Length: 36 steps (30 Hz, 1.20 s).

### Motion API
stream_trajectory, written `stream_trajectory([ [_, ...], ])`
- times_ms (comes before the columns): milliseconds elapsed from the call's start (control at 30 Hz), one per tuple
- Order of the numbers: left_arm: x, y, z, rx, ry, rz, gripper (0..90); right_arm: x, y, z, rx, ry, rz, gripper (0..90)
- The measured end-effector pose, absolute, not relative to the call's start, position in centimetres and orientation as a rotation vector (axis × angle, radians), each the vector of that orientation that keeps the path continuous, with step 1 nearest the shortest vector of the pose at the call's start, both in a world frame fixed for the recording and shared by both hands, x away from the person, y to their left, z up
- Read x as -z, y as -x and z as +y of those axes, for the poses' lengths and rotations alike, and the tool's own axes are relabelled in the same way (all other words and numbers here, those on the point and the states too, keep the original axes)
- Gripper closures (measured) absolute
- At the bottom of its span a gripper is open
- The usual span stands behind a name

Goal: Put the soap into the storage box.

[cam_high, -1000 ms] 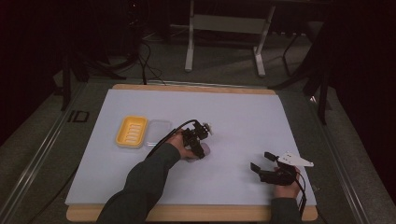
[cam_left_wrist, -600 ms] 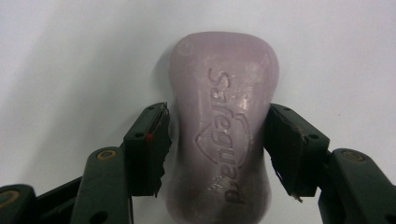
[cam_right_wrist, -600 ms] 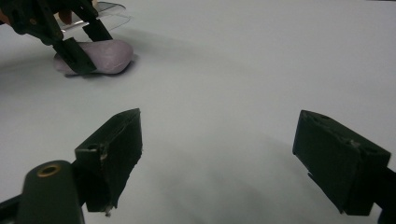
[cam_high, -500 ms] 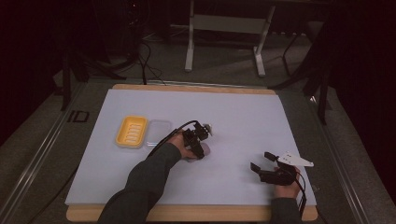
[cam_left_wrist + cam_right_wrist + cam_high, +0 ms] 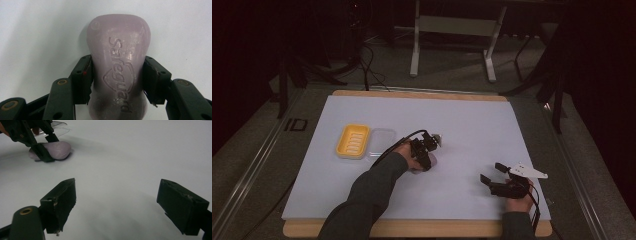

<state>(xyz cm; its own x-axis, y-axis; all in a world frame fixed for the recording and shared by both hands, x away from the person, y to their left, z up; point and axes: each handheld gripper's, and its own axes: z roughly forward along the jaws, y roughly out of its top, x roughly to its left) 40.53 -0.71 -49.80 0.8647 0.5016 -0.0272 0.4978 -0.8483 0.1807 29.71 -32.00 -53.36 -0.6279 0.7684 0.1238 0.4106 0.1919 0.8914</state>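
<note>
Here, the left gripper (image 5: 117, 77) is clasping a pale purple soap bar (image 5: 118, 62) at its narrow waist, the bar lying on the white table sheet (image 5: 472, 120). Its own view is showing the stamped word "Safeguard", unreadable from above. The high view is showing a yellow soap dish (image 5: 353, 141) and a clear lid (image 5: 381, 141) just beside it. The right gripper (image 5: 125, 202) is hanging wide, gripping nothing.

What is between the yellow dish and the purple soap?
A clear plastic lid lies flat beside the yellow soap dish, between it and the purple soap clamped in the left hand-held gripper, as the high view shows.
</note>
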Motion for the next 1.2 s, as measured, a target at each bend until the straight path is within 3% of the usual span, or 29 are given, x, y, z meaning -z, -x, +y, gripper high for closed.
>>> stream_trajectory([
  [1200, 49.68, -40.52, -0.62, -0.080, -2.906, 0.786, 50.0, 53.36, -29.73, -31.98, -1.409, -1.108, 2.126, 15.5],
])
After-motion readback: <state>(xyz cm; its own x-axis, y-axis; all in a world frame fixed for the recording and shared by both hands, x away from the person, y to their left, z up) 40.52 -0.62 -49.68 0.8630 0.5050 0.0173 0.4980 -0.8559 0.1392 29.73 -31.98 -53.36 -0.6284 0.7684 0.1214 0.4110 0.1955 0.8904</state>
